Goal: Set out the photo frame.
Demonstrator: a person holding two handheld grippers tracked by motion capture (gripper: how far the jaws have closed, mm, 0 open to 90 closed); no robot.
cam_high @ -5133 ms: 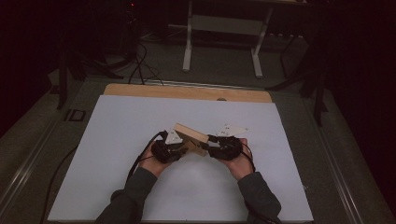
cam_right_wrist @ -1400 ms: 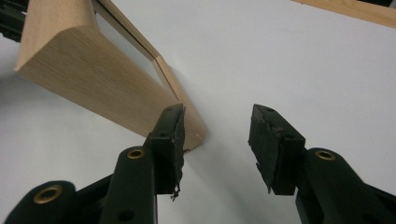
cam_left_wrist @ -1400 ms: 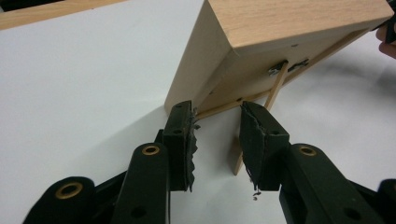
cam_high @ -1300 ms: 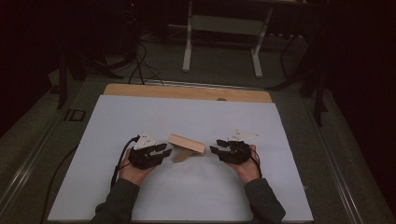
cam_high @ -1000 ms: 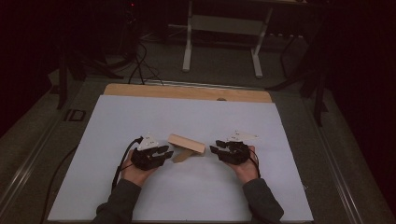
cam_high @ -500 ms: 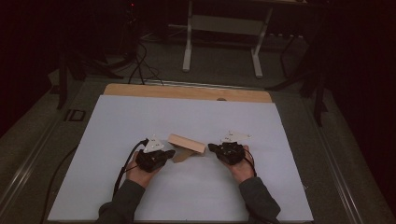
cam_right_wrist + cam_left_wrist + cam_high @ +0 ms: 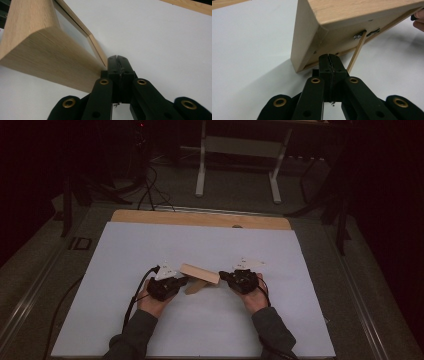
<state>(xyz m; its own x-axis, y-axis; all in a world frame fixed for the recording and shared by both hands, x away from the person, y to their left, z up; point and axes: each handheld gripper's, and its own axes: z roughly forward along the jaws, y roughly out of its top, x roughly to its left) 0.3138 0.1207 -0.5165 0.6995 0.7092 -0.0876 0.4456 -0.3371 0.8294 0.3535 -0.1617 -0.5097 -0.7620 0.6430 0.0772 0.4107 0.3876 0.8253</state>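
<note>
A wooden frame [image 7: 200, 273] stands near the middle of the white table [image 7: 125, 250], propped up on a thin back leg [image 7: 356, 53]. Its long axis runs across the table from left to right, slightly skewed, the right end a little nearer the person. The glazed front shows in the right gripper view [image 7: 72, 32], and the back panel with its leg and a small metal hinge [image 7: 359, 35] shows in the left gripper view.

Just left of the frame, the left gripper [image 7: 165, 285] points toward the frame's left end. In its own view, its jaws are clenched together with nothing between them, and their tips [image 7: 329, 58] sit just at the lower edge of the frame's back, beside the leg.

Just right of the frame, the right gripper [image 7: 239, 280] points at the frame's right end. Its jaws are likewise pressed together and hold nothing, their tips [image 7: 118, 60] at the frame's corner; whether they touch it cannot be told.
</note>
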